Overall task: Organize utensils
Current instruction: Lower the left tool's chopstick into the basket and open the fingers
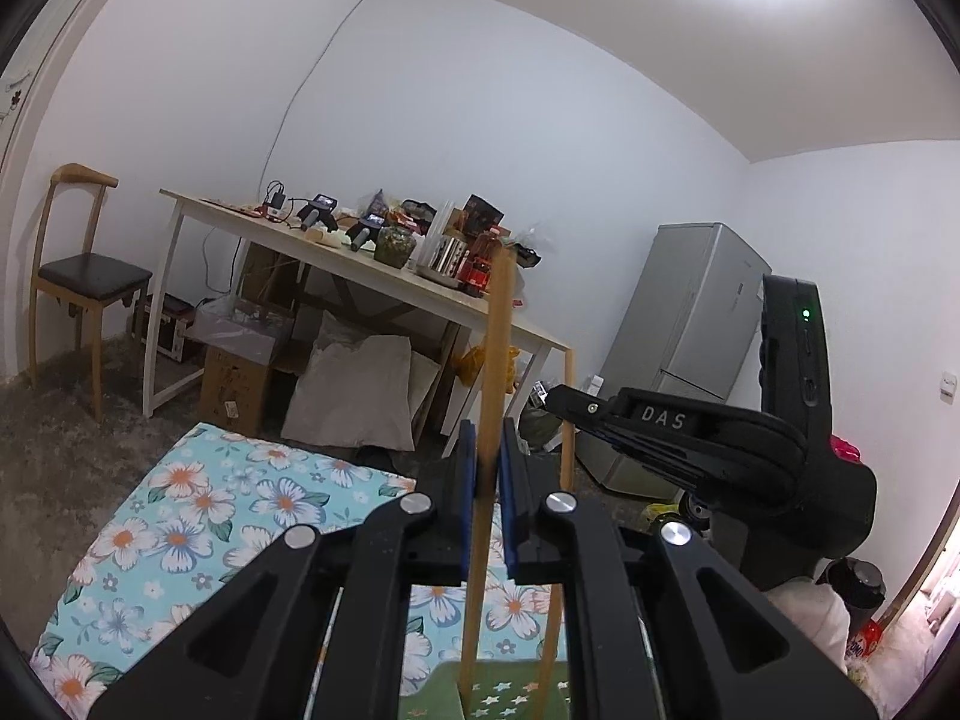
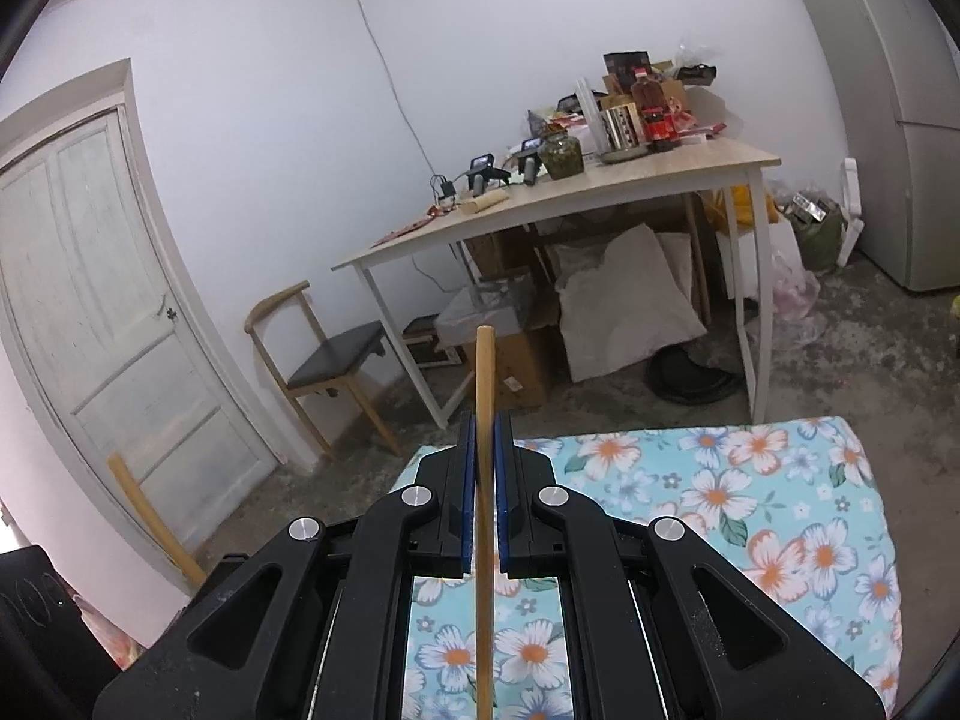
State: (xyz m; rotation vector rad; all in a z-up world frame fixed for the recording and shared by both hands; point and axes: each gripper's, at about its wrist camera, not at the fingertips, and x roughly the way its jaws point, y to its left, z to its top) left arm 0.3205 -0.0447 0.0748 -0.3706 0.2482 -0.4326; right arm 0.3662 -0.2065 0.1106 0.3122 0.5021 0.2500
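Observation:
My left gripper (image 1: 487, 462) is shut on a wooden chopstick (image 1: 497, 348) and holds it upright above the floral cloth (image 1: 198, 516). Its lower end reaches a green star-patterned holder (image 1: 510, 693) at the bottom edge. A second chopstick (image 1: 564, 438) stands just right of it, and the right gripper's black body (image 1: 690, 438) is beside it. My right gripper (image 2: 481, 450) is shut on a wooden chopstick (image 2: 483, 372), held upright over the floral cloth (image 2: 750, 510).
A cluttered wooden table (image 2: 630, 180) with jars and bottles stands beyond the cloth, boxes and pillows under it. A wooden chair (image 2: 336, 360) and a white door (image 2: 102, 300) are on the left. A grey fridge (image 1: 690, 324) stands at the right.

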